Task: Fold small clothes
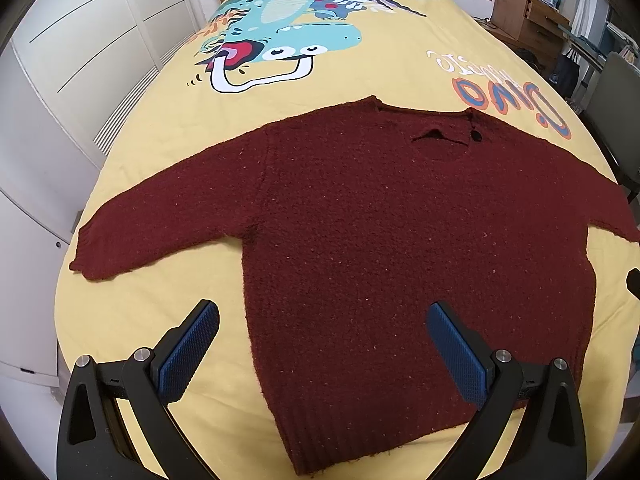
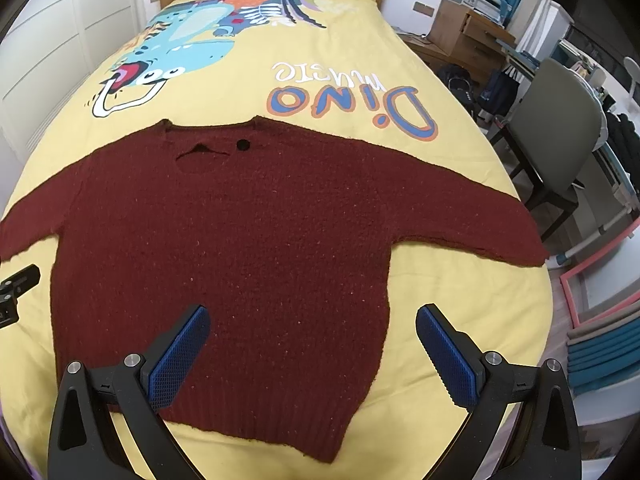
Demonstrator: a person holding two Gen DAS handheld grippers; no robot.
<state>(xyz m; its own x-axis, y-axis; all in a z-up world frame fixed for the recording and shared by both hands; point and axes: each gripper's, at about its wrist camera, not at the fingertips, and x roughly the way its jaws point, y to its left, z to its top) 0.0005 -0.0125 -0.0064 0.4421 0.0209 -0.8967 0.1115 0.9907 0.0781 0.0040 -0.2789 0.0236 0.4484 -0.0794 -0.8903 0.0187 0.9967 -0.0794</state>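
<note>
One sweater lies flat and face up on the bed, sleeves spread, hem toward the cameras. Both the left hand-held gripper and the right hand-held gripper hover above the hem with jaws wide apart, holding nothing. A clean first fold probably means pinching a sleeve cuff and its shoulder together, then laying it across the body.

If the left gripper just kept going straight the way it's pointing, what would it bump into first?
Most likely the dark red sweater lying flat on the yellow bedspread. The left gripper is open, its fingers straddling the sweater's left side edge near the hem. Depth is hard to judge, so the exact spot is uncertain.
</note>
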